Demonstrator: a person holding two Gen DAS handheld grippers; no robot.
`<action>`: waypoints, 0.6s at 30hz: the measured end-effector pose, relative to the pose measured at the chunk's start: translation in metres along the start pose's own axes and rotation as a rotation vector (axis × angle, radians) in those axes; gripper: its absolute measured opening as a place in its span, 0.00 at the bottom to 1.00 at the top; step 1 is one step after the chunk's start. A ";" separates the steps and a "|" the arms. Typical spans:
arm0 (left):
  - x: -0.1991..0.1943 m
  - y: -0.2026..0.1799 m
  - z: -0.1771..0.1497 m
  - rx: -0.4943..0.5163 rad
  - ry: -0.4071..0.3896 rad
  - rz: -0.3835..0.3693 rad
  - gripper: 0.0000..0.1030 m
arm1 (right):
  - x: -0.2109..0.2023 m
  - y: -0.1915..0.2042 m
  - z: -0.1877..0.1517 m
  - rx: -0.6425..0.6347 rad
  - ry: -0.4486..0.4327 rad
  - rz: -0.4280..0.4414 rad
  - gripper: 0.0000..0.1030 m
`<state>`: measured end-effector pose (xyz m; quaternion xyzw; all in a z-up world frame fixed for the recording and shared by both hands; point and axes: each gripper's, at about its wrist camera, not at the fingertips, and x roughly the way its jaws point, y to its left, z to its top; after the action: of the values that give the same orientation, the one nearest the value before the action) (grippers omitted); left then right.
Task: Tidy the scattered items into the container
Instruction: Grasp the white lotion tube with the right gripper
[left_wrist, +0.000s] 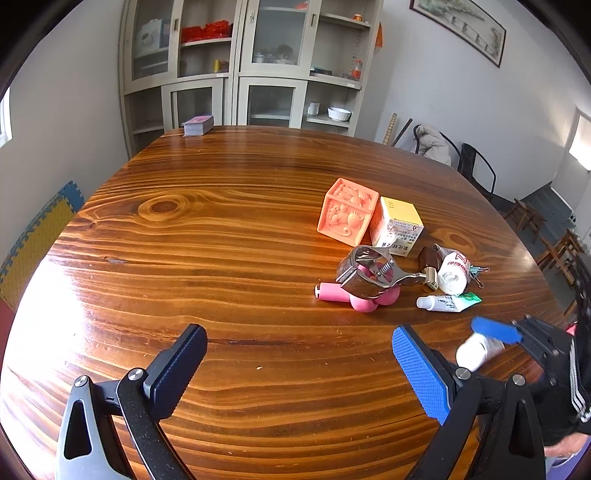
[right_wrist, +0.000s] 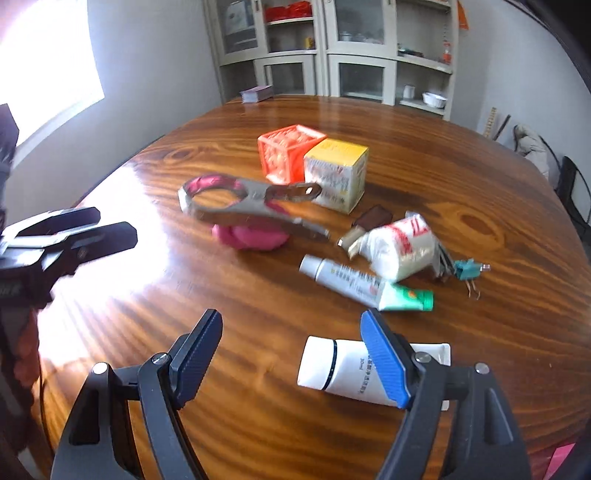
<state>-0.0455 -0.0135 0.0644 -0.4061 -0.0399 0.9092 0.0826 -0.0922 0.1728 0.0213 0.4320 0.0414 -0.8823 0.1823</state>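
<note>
A white tube (right_wrist: 332, 369) lies on the wooden table (right_wrist: 258, 302), its cap end between the fingers of my open right gripper (right_wrist: 291, 350) and its body under the blue pad; nothing presses on it. Beyond it lies a pile: a green-ended ointment tube (right_wrist: 362, 286), a gauze roll (right_wrist: 399, 247), binder clips (right_wrist: 465, 267), a metal clamp (right_wrist: 243, 206) on a pink toy (right_wrist: 251, 236), an orange cube (right_wrist: 288, 151) and a yellow box (right_wrist: 338, 173). My left gripper (left_wrist: 299, 354) hovers open and empty over bare wood, left of the pile (left_wrist: 373, 273).
A deck of cards (left_wrist: 198, 125) sits at the table's far edge. Glass-fronted cabinets (left_wrist: 240, 66) stand behind the table, with chairs (left_wrist: 476, 166) at the right. Foam mats (left_wrist: 37, 240) lie on the floor at the left.
</note>
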 end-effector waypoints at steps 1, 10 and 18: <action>0.001 0.000 0.000 0.000 0.002 -0.001 0.99 | -0.004 0.000 -0.007 -0.002 0.008 0.001 0.78; 0.002 -0.014 -0.005 0.038 0.012 -0.012 0.99 | -0.043 -0.015 -0.073 0.080 0.038 0.000 0.78; -0.002 -0.020 -0.010 0.054 0.002 -0.014 0.99 | -0.046 -0.003 -0.061 0.024 -0.002 -0.126 0.78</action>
<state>-0.0349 0.0058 0.0621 -0.4043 -0.0183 0.9090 0.0999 -0.0218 0.2024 0.0185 0.4299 0.0576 -0.8929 0.1213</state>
